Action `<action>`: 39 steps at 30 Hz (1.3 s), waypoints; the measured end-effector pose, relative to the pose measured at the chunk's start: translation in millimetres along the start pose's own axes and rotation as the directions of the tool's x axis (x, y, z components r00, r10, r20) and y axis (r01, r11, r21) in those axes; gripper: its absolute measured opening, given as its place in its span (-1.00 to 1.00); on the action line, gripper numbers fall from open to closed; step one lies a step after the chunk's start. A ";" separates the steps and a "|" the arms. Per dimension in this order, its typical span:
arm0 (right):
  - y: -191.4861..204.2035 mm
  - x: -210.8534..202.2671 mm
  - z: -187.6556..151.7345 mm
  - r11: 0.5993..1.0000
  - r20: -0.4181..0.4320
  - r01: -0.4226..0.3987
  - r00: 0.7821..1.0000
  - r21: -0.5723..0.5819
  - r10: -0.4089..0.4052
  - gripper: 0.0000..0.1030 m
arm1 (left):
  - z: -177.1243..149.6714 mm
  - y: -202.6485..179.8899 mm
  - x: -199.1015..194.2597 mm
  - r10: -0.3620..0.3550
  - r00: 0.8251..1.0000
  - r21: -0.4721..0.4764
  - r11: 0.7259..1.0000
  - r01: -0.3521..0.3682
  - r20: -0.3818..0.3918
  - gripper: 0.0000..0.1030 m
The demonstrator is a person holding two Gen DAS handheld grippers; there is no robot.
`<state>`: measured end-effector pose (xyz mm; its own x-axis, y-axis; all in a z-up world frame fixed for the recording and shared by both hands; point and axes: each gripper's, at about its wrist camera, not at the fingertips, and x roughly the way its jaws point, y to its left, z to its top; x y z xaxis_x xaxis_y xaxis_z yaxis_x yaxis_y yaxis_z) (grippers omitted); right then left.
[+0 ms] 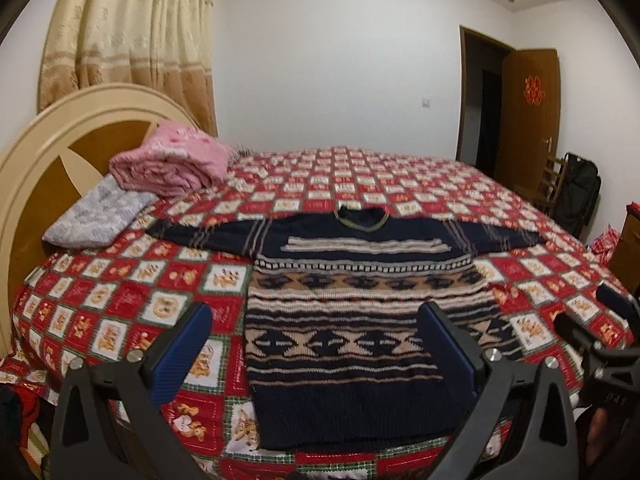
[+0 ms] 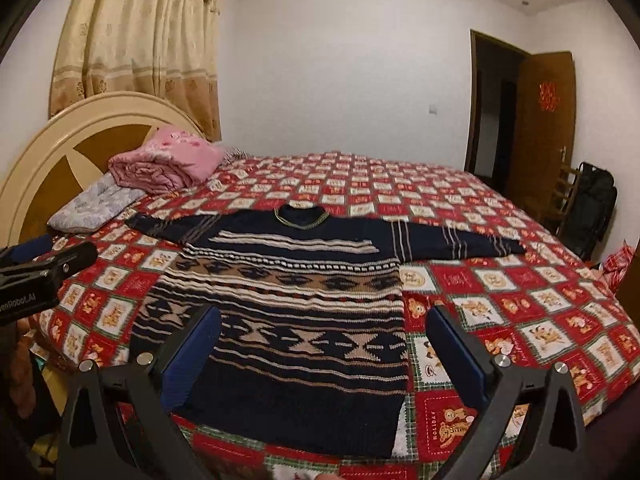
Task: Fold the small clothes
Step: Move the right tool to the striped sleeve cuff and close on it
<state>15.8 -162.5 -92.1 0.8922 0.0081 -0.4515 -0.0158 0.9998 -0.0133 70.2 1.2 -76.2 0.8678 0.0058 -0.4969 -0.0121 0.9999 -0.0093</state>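
- In the left wrist view, a dark navy knitted sweater with beige and white patterned bands (image 1: 360,312) lay flat across the centre of the frame on a red, white and green checked bedspread with teddy-bear squares (image 1: 120,304). Its sleeves were stretched out toward mid-left and mid-right, its collar pointed to the far side, and its hem sat nearest the lower edge.
- The left gripper (image 1: 316,340) filled the bottom of the frame, its two blue-padded fingers (image 1: 188,344) spread wide apart and holding nothing. They appeared to hover above the lower body of the sweater without touching it.
- At the right edge, part of the other black tool (image 1: 600,344) showed.
- By my reading, folding had not yet begun: the garment was fully spread. The next move would call for lowering onto a sleeve or side edge, pinching the knit, and carrying it toward the middle.
- In the right wrist view, the same sweater (image 2: 288,312) lay centre and lower left of the frame.
- The right gripper (image 2: 324,340) sat at the bottom, its fingers (image 2: 460,352) likewise wide apart and empty, the right one over bare bedspread (image 2: 540,320).
- A rolled pink quilt (image 2: 164,164) rested in the upper left beside the cream headboard (image 2: 60,140).
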 end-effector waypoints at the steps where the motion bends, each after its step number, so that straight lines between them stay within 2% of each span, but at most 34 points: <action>1: -6.8 8.9 -0.5 1.000 -0.010 0.012 1.000 0.014 -0.011 0.98 | -0.9 -0.7 5.7 -0.004 1.000 -0.001 1.000 0.004 -0.013 1.00; 7: -43.0 51.2 2.8 0.992 -0.060 0.036 0.998 0.118 -0.029 0.93 | -2.3 -10.4 52.1 -0.003 0.996 0.040 0.999 0.006 -0.087 1.00; 9: -55.2 67.9 5.7 0.991 -0.087 0.054 0.995 0.124 -0.043 0.82 | -0.1 -17.0 64.9 -0.023 0.995 0.054 0.998 0.028 -0.102 1.00; 11: -65.0 82.5 7.9 0.989 -0.118 0.067 0.992 0.129 -0.052 0.56 | 3.2 -27.1 78.8 -0.040 0.992 0.074 0.996 0.049 -0.118 1.00; 12: -71.6 91.7 9.2 0.989 -0.140 0.071 0.989 0.133 -0.052 0.52 | 5.7 -33.2 86.0 -0.051 0.991 0.087 0.994 0.062 -0.122 1.00; 17: -93.7 120.4 12.8 0.986 -0.182 0.095 0.981 0.137 -0.069 0.47 | 15.8 -59.8 112.0 -0.098 0.987 0.144 0.983 0.116 -0.128 1.00; 20: -107.9 139.5 14.8 0.986 -0.212 0.107 0.974 0.130 -0.078 0.26 | 20.6 -70.0 128.7 -0.117 0.983 0.167 0.976 0.140 -0.138 1.00; 23: -122.9 155.7 18.2 0.984 -0.236 0.122 0.968 0.128 -0.089 0.21 | 25.8 -77.3 145.2 -0.110 0.984 0.194 0.972 0.136 -0.138 1.00; 27: -163.6 173.5 31.3 0.973 -0.252 0.162 0.961 0.166 -0.117 0.14 | 33.7 -88.3 169.8 -0.091 0.987 0.225 0.967 0.119 -0.133 1.00; 29: -186.8 182.1 38.9 0.962 -0.267 0.183 0.955 0.201 -0.126 0.08 | 38.7 -92.0 184.4 -0.077 0.988 0.238 0.965 0.107 -0.132 1.00; 34: -254.3 205.7 55.2 0.917 -0.294 0.252 0.942 0.310 -0.160 0.08 | 51.6 -95.5 215.4 -0.050 0.990 0.236 0.969 0.080 -0.128 1.00; 39: -322.2 235.7 65.5 0.861 -0.309 0.343 0.922 0.376 -0.233 0.01 | 56.9 -92.5 245.4 -0.045 0.990 0.210 0.975 0.072 -0.131 1.00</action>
<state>260.7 -481.5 -135.8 0.6866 -0.2309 -0.6894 0.4625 0.8703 0.1692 312.6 -89.1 -147.9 0.7949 -0.0406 -0.6054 0.1545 0.9784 0.1372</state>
